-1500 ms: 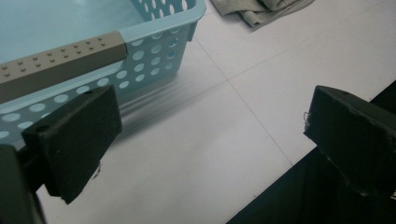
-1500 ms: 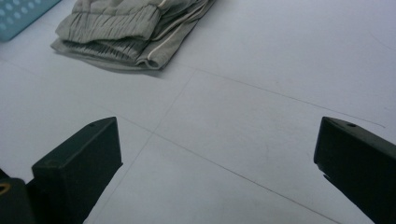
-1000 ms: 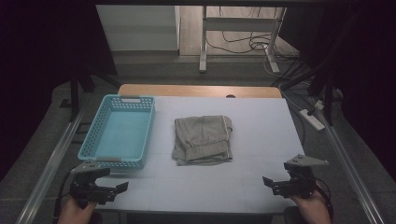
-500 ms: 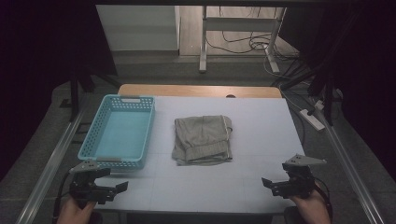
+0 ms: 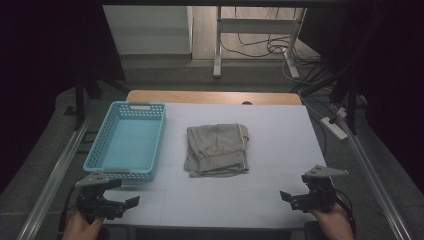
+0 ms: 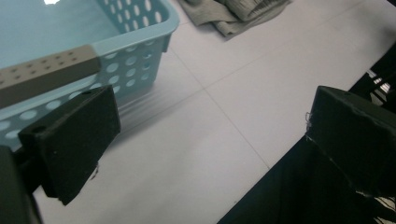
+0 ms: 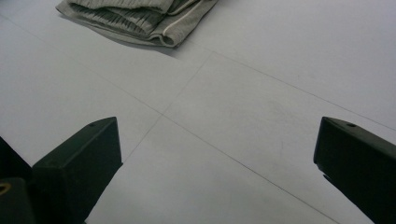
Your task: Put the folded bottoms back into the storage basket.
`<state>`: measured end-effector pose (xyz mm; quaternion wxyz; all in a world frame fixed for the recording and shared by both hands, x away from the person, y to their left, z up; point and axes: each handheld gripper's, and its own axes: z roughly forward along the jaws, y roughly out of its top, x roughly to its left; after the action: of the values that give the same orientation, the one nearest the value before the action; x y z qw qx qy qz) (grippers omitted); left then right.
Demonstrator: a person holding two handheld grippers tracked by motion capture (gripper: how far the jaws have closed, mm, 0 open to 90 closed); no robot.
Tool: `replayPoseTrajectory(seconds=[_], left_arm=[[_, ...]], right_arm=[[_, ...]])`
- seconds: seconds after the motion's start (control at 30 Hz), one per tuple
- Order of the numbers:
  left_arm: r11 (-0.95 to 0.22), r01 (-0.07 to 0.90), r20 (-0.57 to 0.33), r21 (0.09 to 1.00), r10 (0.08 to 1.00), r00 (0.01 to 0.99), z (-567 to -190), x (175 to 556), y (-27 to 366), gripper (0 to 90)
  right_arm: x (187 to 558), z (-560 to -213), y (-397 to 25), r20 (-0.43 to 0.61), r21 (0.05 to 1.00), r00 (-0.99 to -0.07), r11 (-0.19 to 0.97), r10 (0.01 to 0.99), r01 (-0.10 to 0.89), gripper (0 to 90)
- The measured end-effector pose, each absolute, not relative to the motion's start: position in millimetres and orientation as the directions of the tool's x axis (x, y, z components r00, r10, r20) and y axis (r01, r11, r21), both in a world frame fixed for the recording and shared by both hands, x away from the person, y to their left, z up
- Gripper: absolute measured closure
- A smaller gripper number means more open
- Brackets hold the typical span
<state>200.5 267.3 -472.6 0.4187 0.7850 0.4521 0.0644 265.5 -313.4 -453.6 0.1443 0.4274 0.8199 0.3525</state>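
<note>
The folded grey-beige fabric garment (image 5: 217, 149) lies flat at the centre of the white table surface (image 5: 280, 130), just beside the light-blue perforated plastic basket (image 5: 127, 140) and apart from it. The basket is empty.

The left gripper (image 5: 131, 202) sits at the near left table edge, close to the basket's near wall; its jaws stand spread wide with nothing between them. The right gripper (image 5: 286, 196) sits at the near right edge, jaws likewise released and empty, pointed toward the garment (well apart from it).

Compared with the frames half a second and one second ago, both grippers show only slight shifts in position; the garment and basket are unmoved. Judgement: the work has not begun. The garment remains untouched, and both grippers must first travel forward to reach it.
</note>
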Motion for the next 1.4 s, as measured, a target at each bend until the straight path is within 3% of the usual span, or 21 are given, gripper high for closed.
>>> replayPoseTrajectory(seconds=[0.53,1.4], left_arm=[[-0.245,0.616,-0.247,0.749,0.759,0.603,-468,203,263,2.5],[-0.216,0.621,-0.298,0.753,0.731,0.614,-462,216,245,0.8]], right_arm=[[266,-454,-312,0.059,0.695,-0.595,0.395,0.802,0.601,1.3],[266,-454,-311,0.047,0.692,-0.596,0.404,0.801,0.598,1.3]])
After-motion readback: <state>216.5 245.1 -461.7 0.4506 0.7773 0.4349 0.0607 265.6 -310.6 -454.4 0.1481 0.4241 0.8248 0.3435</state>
